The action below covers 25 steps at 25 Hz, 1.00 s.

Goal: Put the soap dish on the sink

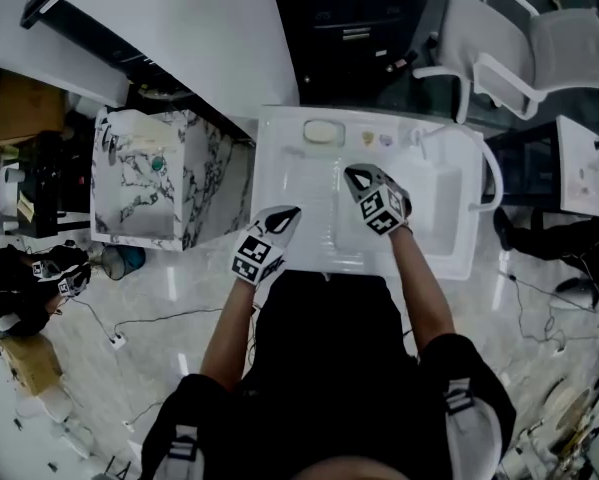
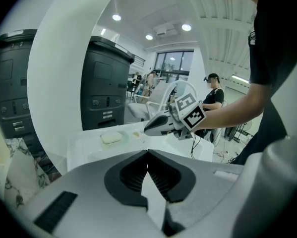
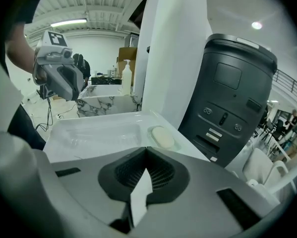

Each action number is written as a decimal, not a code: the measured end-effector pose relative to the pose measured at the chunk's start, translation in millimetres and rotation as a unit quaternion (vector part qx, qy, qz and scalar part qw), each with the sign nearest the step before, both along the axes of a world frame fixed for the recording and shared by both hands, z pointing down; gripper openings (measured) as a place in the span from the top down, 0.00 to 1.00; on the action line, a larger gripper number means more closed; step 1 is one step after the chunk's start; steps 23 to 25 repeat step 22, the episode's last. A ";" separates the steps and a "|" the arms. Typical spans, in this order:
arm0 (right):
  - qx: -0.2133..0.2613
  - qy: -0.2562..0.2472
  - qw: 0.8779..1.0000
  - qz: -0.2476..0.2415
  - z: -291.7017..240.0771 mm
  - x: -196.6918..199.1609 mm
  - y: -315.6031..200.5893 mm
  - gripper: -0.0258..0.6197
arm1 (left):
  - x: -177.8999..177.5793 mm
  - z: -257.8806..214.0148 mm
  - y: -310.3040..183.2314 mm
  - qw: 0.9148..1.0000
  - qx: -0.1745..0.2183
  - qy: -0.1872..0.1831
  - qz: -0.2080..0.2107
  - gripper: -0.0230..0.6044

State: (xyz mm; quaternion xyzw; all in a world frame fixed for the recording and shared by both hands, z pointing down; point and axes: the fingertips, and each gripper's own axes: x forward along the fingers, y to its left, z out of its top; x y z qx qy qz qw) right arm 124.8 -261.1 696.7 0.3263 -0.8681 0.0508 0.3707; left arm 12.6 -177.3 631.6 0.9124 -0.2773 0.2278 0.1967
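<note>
A pale oval soap dish (image 1: 322, 131) holding a bar of soap sits on the back rim of the white sink (image 1: 271, 183). It also shows in the left gripper view (image 2: 111, 138) and the right gripper view (image 3: 163, 137). My left gripper (image 1: 292, 211) hovers over the sink's front left, jaws shut and empty (image 2: 148, 151). Over the ribbed middle of the sink, closer to the dish, my right gripper (image 1: 351, 172) is shut too, with nothing in it (image 3: 147, 148). Neither gripper touches the dish.
A marble-patterned box (image 1: 149, 173) stands left of the sink. A dark cabinet (image 1: 354, 18) rises behind it. White chairs (image 1: 524, 43) are at the back right. Cables (image 1: 129, 328) trail over the glossy floor, and a deep basin (image 1: 441, 208) fills the sink's right half.
</note>
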 end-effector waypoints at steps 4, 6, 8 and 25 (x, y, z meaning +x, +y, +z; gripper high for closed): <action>0.005 -0.008 1.000 0.012 -8.8 -1.3 6.1 0.97 | 6.1 -2.1 0.0 1.000 0.003 0.004 0.008 0.96; 0.005 -0.012 1.000 0.015 -10.1 -3.8 10.5 0.97 | 6.8 -4.4 0.2 1.000 0.005 0.006 0.010 0.96; 0.007 -0.014 1.000 0.018 -12.3 -5.4 14.0 0.97 | 7.0 -7.4 1.4 1.000 0.007 0.007 0.013 0.96; 0.004 -0.020 0.998 0.055 -23.4 -6.8 35.0 0.97 | -2.6 -9.5 10.2 0.999 0.008 0.015 0.038 0.96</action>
